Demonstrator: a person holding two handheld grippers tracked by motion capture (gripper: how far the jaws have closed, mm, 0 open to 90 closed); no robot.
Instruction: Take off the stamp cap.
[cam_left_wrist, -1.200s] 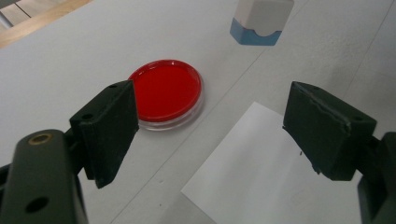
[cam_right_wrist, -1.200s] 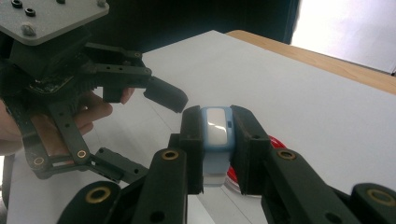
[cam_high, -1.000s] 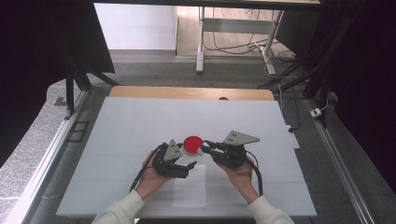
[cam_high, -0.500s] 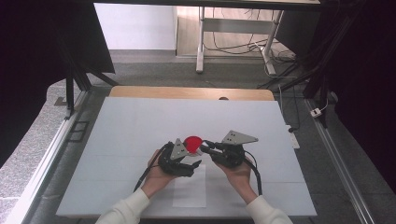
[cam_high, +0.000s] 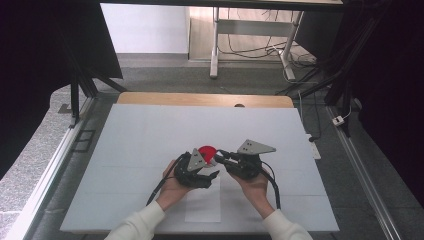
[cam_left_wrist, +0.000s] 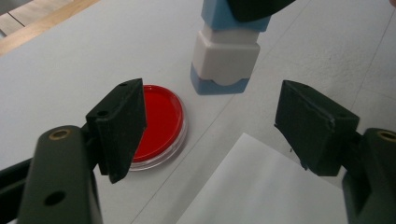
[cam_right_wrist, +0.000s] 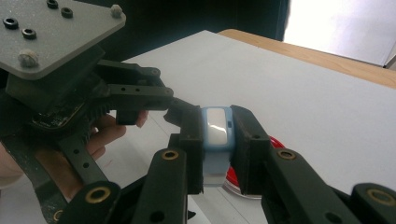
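Note:
A small blue and white block (cam_right_wrist: 215, 128) hangs just above the table, and my right gripper (cam_right_wrist: 217, 140) is shut on it. In the left gripper view the same block (cam_left_wrist: 224, 60) hangs ahead of the jaws, gripped from above. A red round lidded dish (cam_left_wrist: 161, 121) lies flat on the table beside it, behind the left jaw. My left gripper (cam_left_wrist: 210, 100) is open; its jaws have just been closing a little, with nothing pressed between them. From above, the left gripper (cam_high: 209, 169) and right gripper (cam_high: 222, 157) face each other, the dish (cam_high: 206, 150) just beyond them.
A white paper sheet (cam_high: 202, 206) lies on the white table (cam_high: 150, 135) in front of the grippers, and its corner (cam_left_wrist: 261, 186) shows under the left jaws. A wooden strip (cam_high: 200, 99) edges the table's far side. Dark frames stand to both sides.
The left gripper has edged right, closer to the right gripper and the block. The right gripper and the dish have stayed put.

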